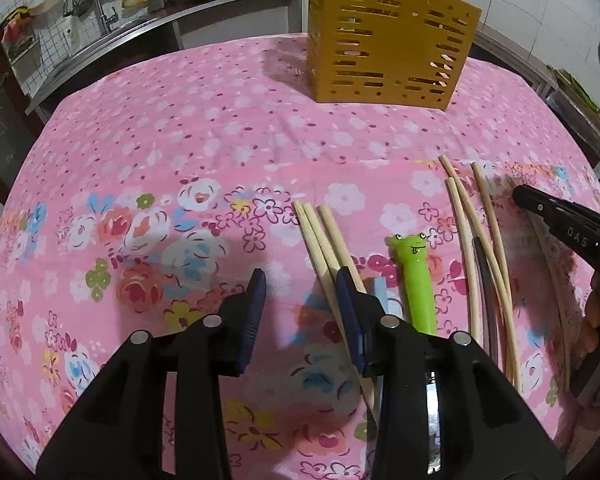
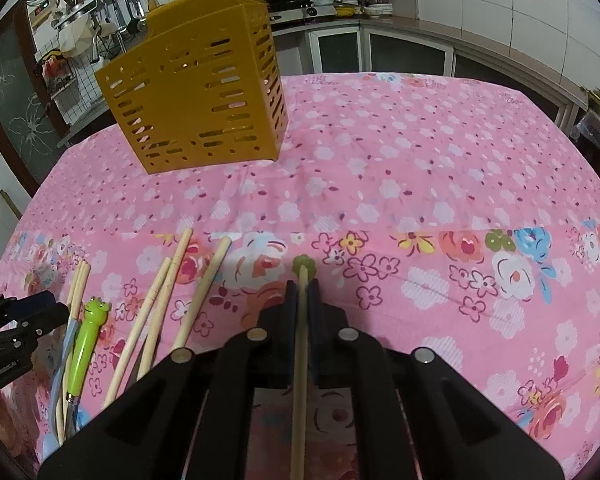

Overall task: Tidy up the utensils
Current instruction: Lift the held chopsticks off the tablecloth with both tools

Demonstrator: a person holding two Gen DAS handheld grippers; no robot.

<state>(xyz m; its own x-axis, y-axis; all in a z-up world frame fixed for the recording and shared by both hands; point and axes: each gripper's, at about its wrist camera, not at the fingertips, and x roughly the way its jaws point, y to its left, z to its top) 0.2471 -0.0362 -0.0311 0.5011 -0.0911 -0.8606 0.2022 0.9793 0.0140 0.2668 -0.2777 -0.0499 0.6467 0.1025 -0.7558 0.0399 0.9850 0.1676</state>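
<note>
While your right gripper point(image 2: 302, 286) clamps 1 chopstick point(image 2: 300, 360), left gripper point(image 1: 302, 300) gapes empty; next, drop it into the yellow slotted holder point(image 2: 198, 80) at the table's far edge.

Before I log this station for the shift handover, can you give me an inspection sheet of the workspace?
Surface: table under a pink floral cloth.
Job's things: yellow slotted holder upright at the far side; loose chopsticks lying flat near the grippers.
Clutter: frog-handled green utensil among the chopsticks.
Grippers: left gripper open, nothing between its pads; right gripper shut on a single chopstick.
Cables: nothing seen.
Surroundings: kitchen counter with stove, hanging utensils, tiled wall.
</note>
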